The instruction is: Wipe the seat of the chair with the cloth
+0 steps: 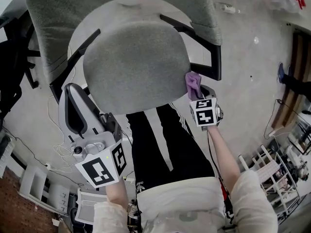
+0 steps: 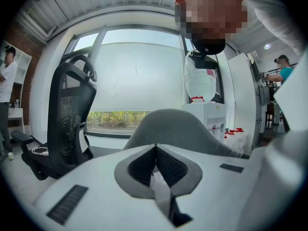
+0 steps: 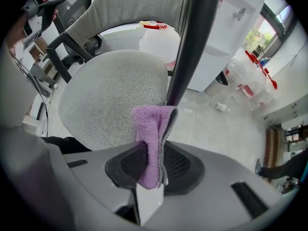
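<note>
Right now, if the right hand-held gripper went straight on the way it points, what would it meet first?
Most likely the chair's dark armrest bar, which rises just beyond the purple cloth clamped in the right hand-held gripper. The grey seat lies just left of that line; depth is unclear.

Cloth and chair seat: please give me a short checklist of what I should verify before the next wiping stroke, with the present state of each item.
1. Cloth gripped: ok. The purple cloth is clamped in the jaws of the right gripper.
2. Cloth touching the seat: cannot tell. It is at the right edge of the grey seat, but contact is not visible.
3. Seat free of things: ok. Nothing lies on it.
4. Left gripper out of the path: ok. It is beside the seat's front left, jaws together and empty.
5. Room beside the cloth: not ok. The black armrest stands close by and might catch the cloth.
</note>
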